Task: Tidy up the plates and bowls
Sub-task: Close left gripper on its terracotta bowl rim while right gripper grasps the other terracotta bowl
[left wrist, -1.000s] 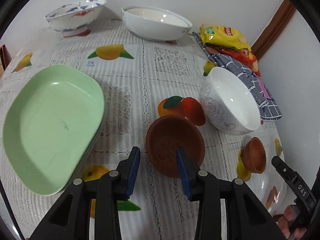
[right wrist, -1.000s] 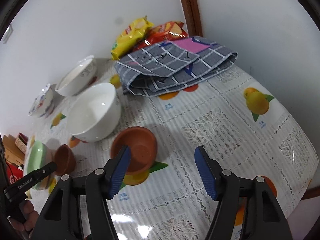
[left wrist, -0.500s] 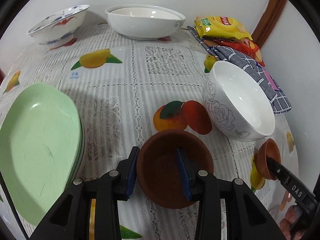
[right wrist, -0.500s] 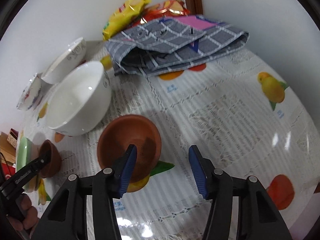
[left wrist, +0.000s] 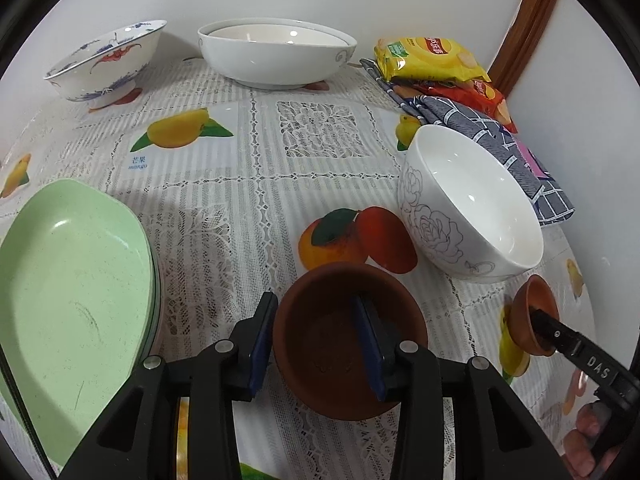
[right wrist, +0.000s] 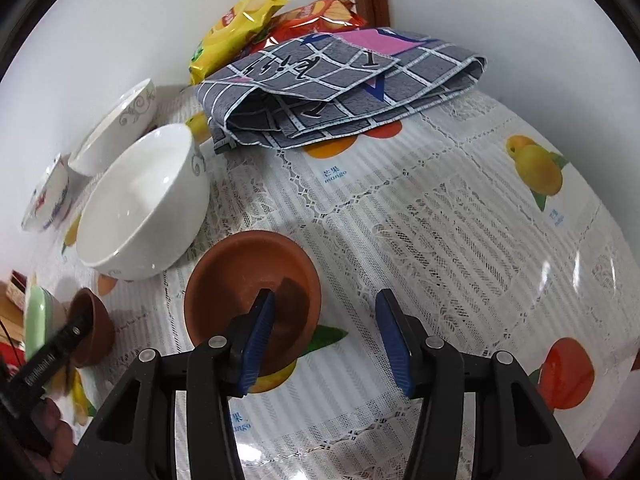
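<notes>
Terracotta bowls are the things in hand: the left gripper [left wrist: 316, 340] has its fingers astride the near rim of one clay bowl [left wrist: 348, 344], one inside, one outside, apparently pinching it; the right gripper [right wrist: 326, 336] stands open, one finger inside the other clay bowl [right wrist: 252, 284], the other out over bare cloth. Both bowls sit toward the near side of the worktop [left wrist: 256, 184], just beside the white rose bowl [left wrist: 472, 204]. A thin rim pinch could slip or tip a bowl, and a swing sideways could knock that white bowl. Open room lies mid-worktop, between the green plates [left wrist: 72, 300] at its left edge and the folded cloth [right wrist: 344, 92].
</notes>
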Action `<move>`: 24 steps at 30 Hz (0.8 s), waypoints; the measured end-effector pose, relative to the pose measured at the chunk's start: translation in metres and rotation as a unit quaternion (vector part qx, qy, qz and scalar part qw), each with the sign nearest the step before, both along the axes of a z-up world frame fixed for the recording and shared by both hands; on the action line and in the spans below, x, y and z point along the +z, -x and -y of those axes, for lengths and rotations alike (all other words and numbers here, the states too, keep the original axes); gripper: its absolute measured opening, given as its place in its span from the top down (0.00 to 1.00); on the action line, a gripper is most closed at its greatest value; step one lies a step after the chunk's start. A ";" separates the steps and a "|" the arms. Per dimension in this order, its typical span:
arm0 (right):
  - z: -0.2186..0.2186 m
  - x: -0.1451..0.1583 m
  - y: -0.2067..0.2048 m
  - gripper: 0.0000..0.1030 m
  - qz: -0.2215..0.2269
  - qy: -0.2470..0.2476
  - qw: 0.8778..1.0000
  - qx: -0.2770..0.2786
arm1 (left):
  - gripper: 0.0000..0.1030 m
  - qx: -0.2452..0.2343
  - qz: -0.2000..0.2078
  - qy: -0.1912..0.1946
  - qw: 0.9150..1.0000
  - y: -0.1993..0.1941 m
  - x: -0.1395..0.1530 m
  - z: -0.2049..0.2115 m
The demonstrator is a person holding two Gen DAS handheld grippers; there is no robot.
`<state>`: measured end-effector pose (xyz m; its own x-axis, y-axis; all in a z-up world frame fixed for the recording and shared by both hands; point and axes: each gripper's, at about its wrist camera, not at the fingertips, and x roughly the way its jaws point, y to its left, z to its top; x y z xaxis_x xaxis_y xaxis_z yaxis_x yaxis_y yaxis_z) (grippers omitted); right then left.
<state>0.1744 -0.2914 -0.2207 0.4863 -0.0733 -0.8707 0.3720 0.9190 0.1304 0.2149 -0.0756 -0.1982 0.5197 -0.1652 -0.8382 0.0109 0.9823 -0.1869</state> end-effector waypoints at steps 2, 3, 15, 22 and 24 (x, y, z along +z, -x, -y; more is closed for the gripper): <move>0.000 0.000 0.000 0.49 0.000 0.000 1.000 0.000 | 0.64 0.002 0.001 0.002 1.000 0.001 0.000 -0.001; -0.002 0.000 0.001 0.50 0.001 0.009 1.000 0.003 | 0.64 0.003 0.002 0.005 1.000 0.001 0.000 -0.002; -0.008 0.000 -0.002 0.90 0.023 -0.005 1.000 0.007 | 0.87 0.030 0.000 0.045 0.999 0.002 -0.003 -0.018; -0.006 0.010 0.006 0.92 0.053 -0.021 0.998 0.007 | 0.90 0.020 -0.006 0.067 0.998 0.006 -0.001 -0.017; -0.004 0.015 0.009 0.92 0.061 -0.019 0.998 0.003 | 0.90 0.016 -0.004 0.067 0.998 0.008 0.003 -0.014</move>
<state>0.1657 -0.2875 -0.2057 0.5889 -0.0380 -0.8073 0.3459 0.9146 0.2093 0.2071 -0.0617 -0.1957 0.5192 -0.2587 -0.8145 -0.0233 0.9484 -0.3161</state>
